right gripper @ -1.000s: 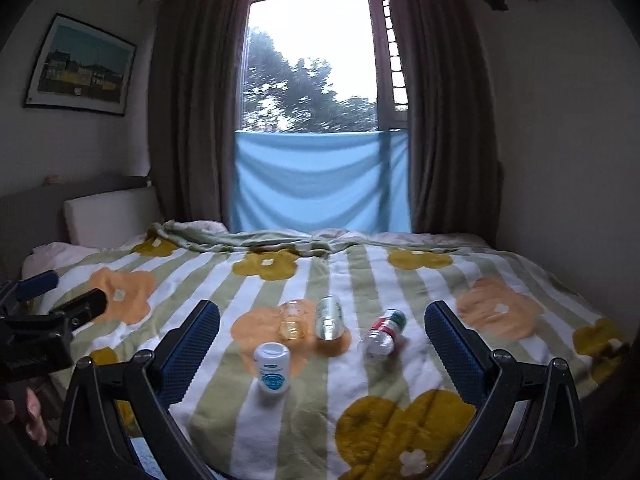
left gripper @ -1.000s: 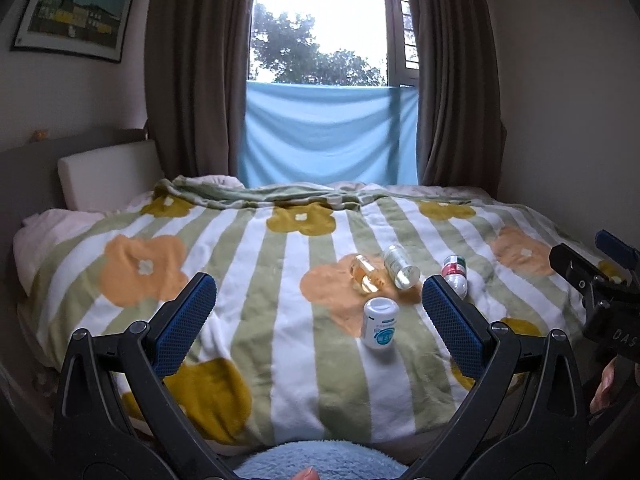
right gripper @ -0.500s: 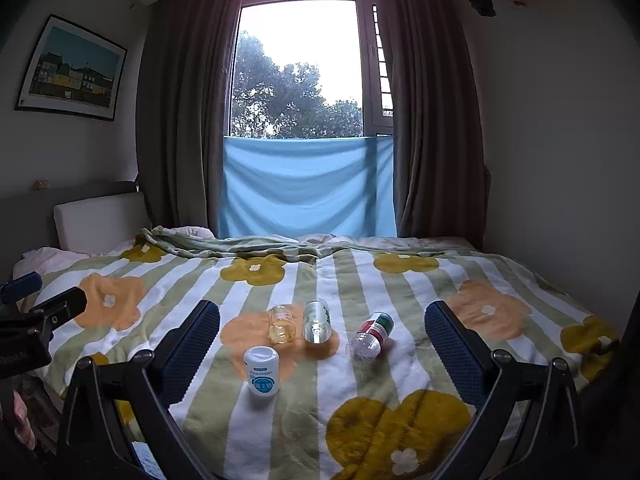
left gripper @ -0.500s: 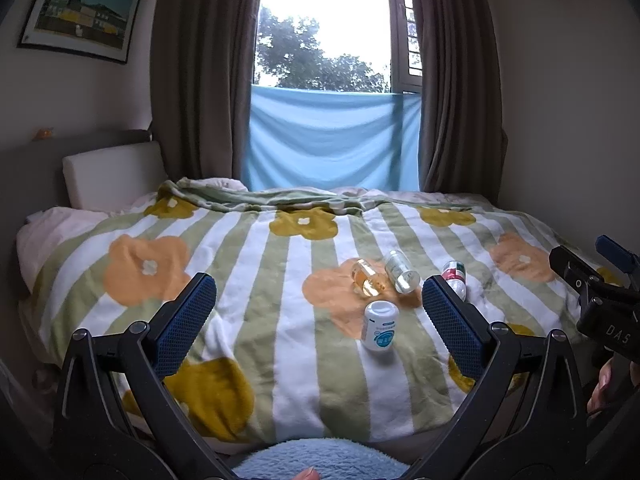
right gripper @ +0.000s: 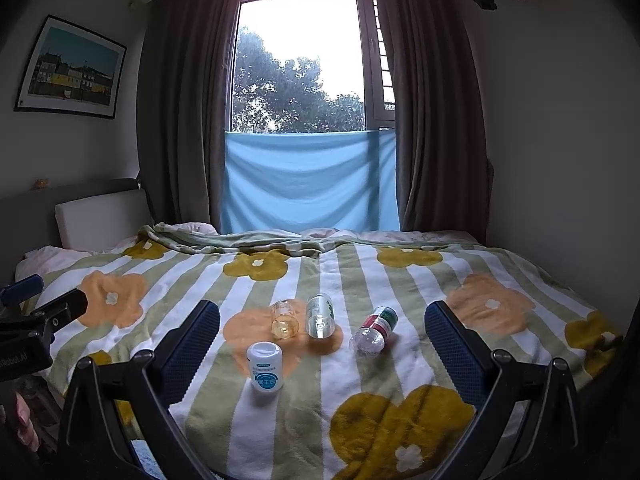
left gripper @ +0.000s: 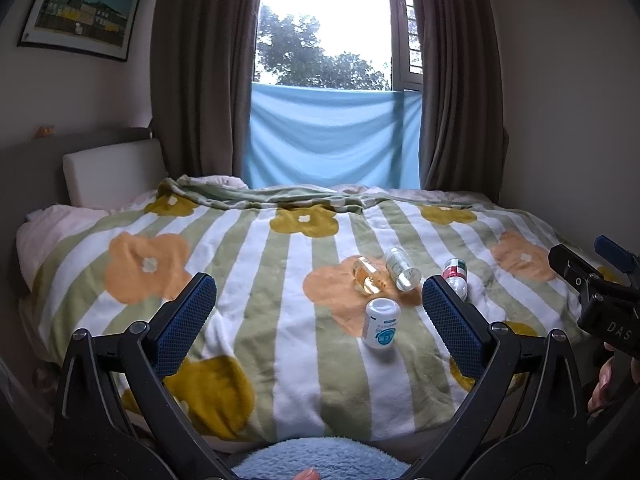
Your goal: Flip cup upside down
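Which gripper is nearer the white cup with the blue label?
Probably right, though it's close. The white cup sits just ahead between the right gripper's fingers; from the left gripper, it lies right of centre.

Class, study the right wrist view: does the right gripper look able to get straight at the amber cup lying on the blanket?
Probably yes. The right gripper is open and empty, and the amber cup lies ahead of it; only the white bottle stands nearer, slightly left.
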A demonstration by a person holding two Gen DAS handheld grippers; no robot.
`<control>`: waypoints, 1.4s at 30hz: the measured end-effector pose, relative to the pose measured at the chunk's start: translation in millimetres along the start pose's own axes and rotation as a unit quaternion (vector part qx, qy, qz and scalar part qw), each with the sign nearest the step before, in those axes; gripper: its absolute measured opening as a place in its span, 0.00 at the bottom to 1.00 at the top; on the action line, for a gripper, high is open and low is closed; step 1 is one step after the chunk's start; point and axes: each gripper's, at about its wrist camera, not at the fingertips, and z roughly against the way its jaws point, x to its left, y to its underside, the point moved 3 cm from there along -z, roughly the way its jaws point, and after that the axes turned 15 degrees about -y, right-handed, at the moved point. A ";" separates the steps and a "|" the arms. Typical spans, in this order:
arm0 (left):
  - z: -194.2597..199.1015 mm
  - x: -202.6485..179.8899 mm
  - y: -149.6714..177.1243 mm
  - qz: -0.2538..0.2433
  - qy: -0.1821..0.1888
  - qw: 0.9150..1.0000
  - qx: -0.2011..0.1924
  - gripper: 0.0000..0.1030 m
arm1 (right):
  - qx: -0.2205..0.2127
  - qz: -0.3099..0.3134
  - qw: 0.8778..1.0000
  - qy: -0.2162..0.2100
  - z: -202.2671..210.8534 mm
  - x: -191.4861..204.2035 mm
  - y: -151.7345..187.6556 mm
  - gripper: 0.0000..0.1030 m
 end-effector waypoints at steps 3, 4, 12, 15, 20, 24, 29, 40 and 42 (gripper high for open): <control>0.1 0.1 -0.2 0.001 0.000 1.000 0.000 1.00 | 0.000 0.001 1.000 0.000 -0.2 0.0 -0.3 1.00; -0.1 -0.1 -0.3 0.001 0.000 1.000 0.001 1.00 | 0.000 0.001 1.000 0.000 -0.2 0.0 -0.2 1.00; -0.4 -1.0 0.4 0.000 0.002 1.000 0.000 1.00 | 0.000 0.000 1.000 -0.003 -2.3 2.1 -0.2 1.00; -0.4 -2.7 0.5 0.000 0.003 1.000 0.001 1.00 | 0.000 0.000 1.000 -0.002 -2.1 2.1 -0.1 1.00; -0.3 -2.9 0.4 0.000 0.003 1.000 0.001 1.00 | 0.001 0.000 1.000 -0.003 -2.2 3.5 -0.7 1.00; -0.3 -3.0 0.4 0.001 0.003 1.000 0.001 1.00 | 0.001 0.000 1.000 -0.004 -2.3 4.2 -0.7 1.00; -0.3 -2.9 0.3 0.000 0.003 1.000 0.001 1.00 | 0.001 0.000 1.000 -0.003 -2.1 4.4 -0.7 1.00; 0.9 -3.9 -1.3 -0.007 -0.006 1.000 -0.008 1.00 | 0.002 0.005 1.000 -0.002 -3.7 7.9 -1.6 1.00; 2.3 -4.1 -1.7 -0.009 -0.007 1.000 -0.014 1.00 | 0.002 0.005 1.000 -0.003 -4.1 8.8 -1.7 1.00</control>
